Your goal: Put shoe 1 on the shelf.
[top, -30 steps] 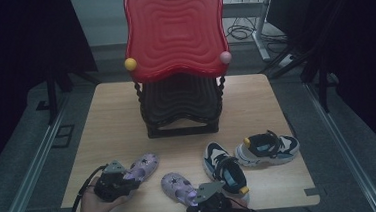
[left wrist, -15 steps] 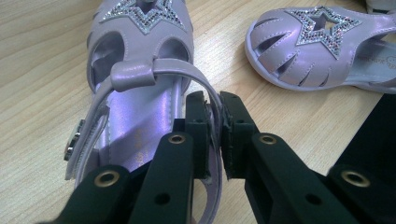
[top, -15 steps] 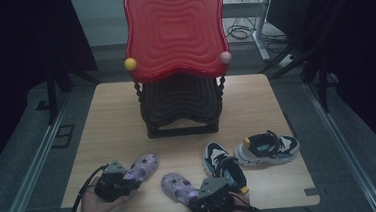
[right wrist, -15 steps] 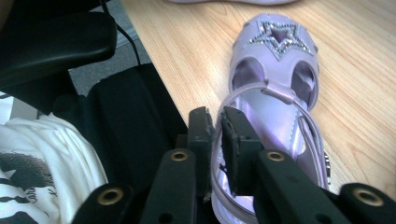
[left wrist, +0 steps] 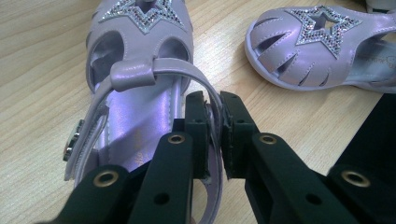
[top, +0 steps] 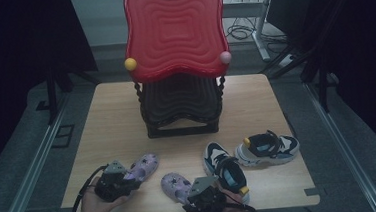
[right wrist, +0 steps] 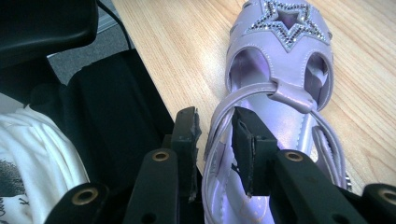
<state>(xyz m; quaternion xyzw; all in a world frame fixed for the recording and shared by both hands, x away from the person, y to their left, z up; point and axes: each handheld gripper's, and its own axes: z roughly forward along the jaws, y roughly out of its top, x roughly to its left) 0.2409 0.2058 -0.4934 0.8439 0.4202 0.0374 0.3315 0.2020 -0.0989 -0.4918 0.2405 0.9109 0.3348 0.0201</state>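
Observation:
Two lilac sandals with glitter stars lie near the table's front edge. My left gripper (top: 127,177) (left wrist: 214,122) is shut on the heel strap of the left sandal (top: 143,165) (left wrist: 140,70), pads pinching the strap. My right gripper (top: 191,191) (right wrist: 216,125) sits at the heel of the other sandal (top: 174,183) (right wrist: 280,56) (left wrist: 317,51). Its jaws have just been opening. The heel strap still runs between them, but the left pad stands clear of it. A hand holds each gripper at the bottom of the high view.
A pair of black, white and blue sneakers (top: 225,169) (top: 268,148) lies at the front right. A dark stand carrying a big red wavy panel (top: 175,31) takes the back middle of the wooden table (top: 111,116). The floor drops away past the front edge.
In the high view the right gripper has shifted slightly beside the nearer sandal. The left gripper and its sandal have stayed put.

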